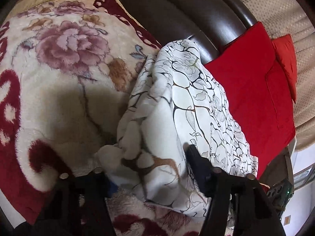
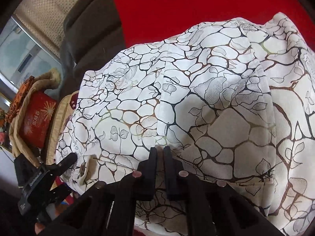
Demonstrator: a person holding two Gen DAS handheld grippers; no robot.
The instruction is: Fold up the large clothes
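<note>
Garment (image 2: 196,102): white cloth, black-and-brown crackle veins, outlined roses and leaves. Bunched in ridged folds on a floral blanket (image 1: 59,74), red pillow (image 1: 252,82) just behind it. Right gripper (image 2: 159,149): tongs nearly together, thin fold of garment pinched between the tips. Left gripper (image 1: 149,169): tongs wide apart, cloth heaped between them and draped over the near finger; grip on it cannot be told.

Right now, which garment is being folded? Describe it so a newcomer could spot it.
On the floral plush blanket covering the bed, beside the red cushion, lies the white garment. Unlike its neighbours, it carries a black-and-brown cracked-vein print, and both tools grip it.
</note>
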